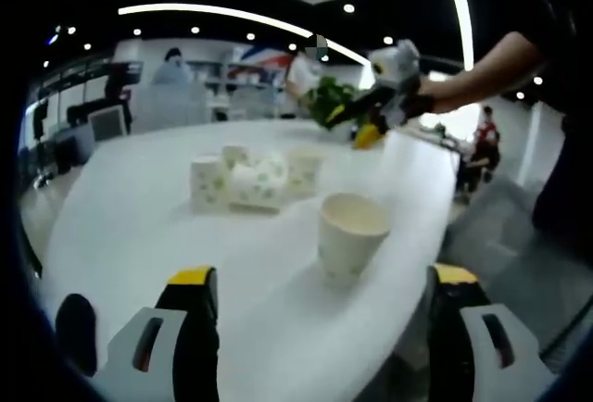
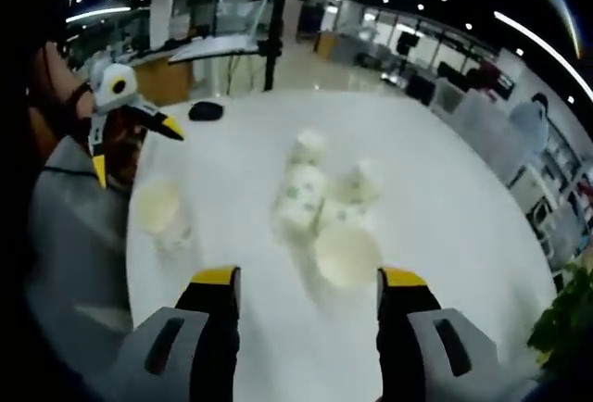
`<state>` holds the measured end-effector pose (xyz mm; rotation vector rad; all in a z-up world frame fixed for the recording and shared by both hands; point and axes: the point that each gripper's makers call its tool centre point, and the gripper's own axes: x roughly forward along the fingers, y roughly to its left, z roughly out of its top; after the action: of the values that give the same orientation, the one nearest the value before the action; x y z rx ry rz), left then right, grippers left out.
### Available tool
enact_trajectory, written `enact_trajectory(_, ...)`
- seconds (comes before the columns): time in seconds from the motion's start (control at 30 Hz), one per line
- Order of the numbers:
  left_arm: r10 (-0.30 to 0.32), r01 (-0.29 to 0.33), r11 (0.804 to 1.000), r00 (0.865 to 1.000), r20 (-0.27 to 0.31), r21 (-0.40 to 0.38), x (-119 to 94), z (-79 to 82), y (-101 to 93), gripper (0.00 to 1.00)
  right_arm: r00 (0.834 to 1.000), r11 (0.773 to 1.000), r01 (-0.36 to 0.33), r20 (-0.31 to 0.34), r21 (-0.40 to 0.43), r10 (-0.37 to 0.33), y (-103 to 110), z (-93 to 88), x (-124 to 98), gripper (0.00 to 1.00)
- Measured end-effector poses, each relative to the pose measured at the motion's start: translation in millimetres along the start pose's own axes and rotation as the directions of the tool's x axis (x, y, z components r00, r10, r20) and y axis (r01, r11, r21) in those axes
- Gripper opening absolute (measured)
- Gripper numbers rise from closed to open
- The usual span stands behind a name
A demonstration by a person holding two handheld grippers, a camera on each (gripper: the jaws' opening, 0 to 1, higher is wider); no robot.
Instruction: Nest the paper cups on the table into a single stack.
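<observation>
In the left gripper view, the left gripper (image 1: pixel 320 295) hung low over the round white bench (image 1: pixel 139 226) with its yellow-tipped jaws spread wide and nothing between them. Just ahead of it, a single cream paper cup (image 1: pixel 351 235) stood upright near the bench's edge, mouth open, well apart from the rest. Farther back sat a loose cluster of white paper cups with green dots (image 1: pixel 253 180); some stood upright and at least one lay on its side, but the blur made it hard to count them or tell which touched which. Across the bench, the right gripper (image 1: pixel 372 124) came in from the right, held by a person's bare forearm (image 1: pixel 482 73); its yellow tips were cut against a glare of light and I could not make out what lay between them from there. A green leafy plant (image 1: pixel 324 101) showed just behind it.

In the right gripper view, the right gripper (image 2: pixel 308 282) was likewise wide open and held nothing. One open-mouthed cup lay just beyond its jaws, at the near end of the dotted cluster (image 2: pixel 310 189), whose shapes smeared together. The lone cream cup (image 2: pixel 159 209) stood off to the left near the bench's rim. A small dark oval object (image 2: pixel 206 110) lay on the far side of the bench, too small to identify.
</observation>
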<state>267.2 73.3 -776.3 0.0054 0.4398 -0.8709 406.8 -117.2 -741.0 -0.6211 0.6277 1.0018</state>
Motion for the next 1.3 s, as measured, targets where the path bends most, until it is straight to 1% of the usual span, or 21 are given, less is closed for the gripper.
enact_trajectory(0.13,0.000,0.000,1.000,1.000,-0.005,-0.002,-0.3,-1.4,0.2,0.91,1.000,1.000,-0.006,-0.011,-0.016,0.006,-1.0,1.2,5.1,0.56)
enact_trajectory(0.4,-0.001,0.001,1.000,1.000,-0.003,0.003,0.3,-0.6,1.4,0.92,0.998,0.998,-0.045,-0.050,-0.052,0.042,1.4,-2.2,14.7,0.54)
enact_trajectory(0.67,-0.003,0.003,1.000,1.000,-0.006,-0.003,1.7,-1.6,4.2,0.92,0.994,0.993,-0.074,-0.092,-0.087,0.066,-0.5,-7.9,24.0,0.46)
enact_trajectory(0.87,-0.003,0.002,1.000,1.000,-0.015,-0.003,2.5,-6.2,5.7,0.92,0.991,0.991,-0.084,-0.114,-0.102,0.072,-2.6,-10.6,31.2,0.41)
enact_trajectory(0.9,-0.002,0.002,1.000,1.000,-0.015,-0.004,2.5,-6.0,5.6,0.92,0.989,0.989,-0.091,-0.128,-0.119,0.075,-2.7,-12.0,33.3,0.40)
enact_trajectory(0.97,-0.001,0.000,1.000,1.000,-0.014,-0.007,2.6,-5.9,5.6,0.92,0.987,0.986,-0.105,-0.138,-0.126,0.087,-1.5,-13.8,36.0,0.37)
enact_trajectory(1.03,0.000,0.000,1.000,1.000,-0.013,-0.011,3.0,-6.5,5.5,0.92,0.984,0.982,-0.108,-0.155,-0.152,0.084,-3.0,-16.4,38.0,0.33)
enact_trajectory(1.13,-0.001,0.000,1.000,1.000,-0.016,-0.009,3.0,-7.3,5.5,0.92,0.983,0.982,-0.123,-0.155,-0.144,0.100,-2.4,-16.0,40.0,0.29)
enact_trajectory(1.3,0.001,-0.001,1.000,1.000,-0.019,-0.012,2.8,-8.5,7.4,0.92,0.979,0.980,-0.128,-0.176,-0.150,0.101,-5.0,-19.1,42.9,0.27)
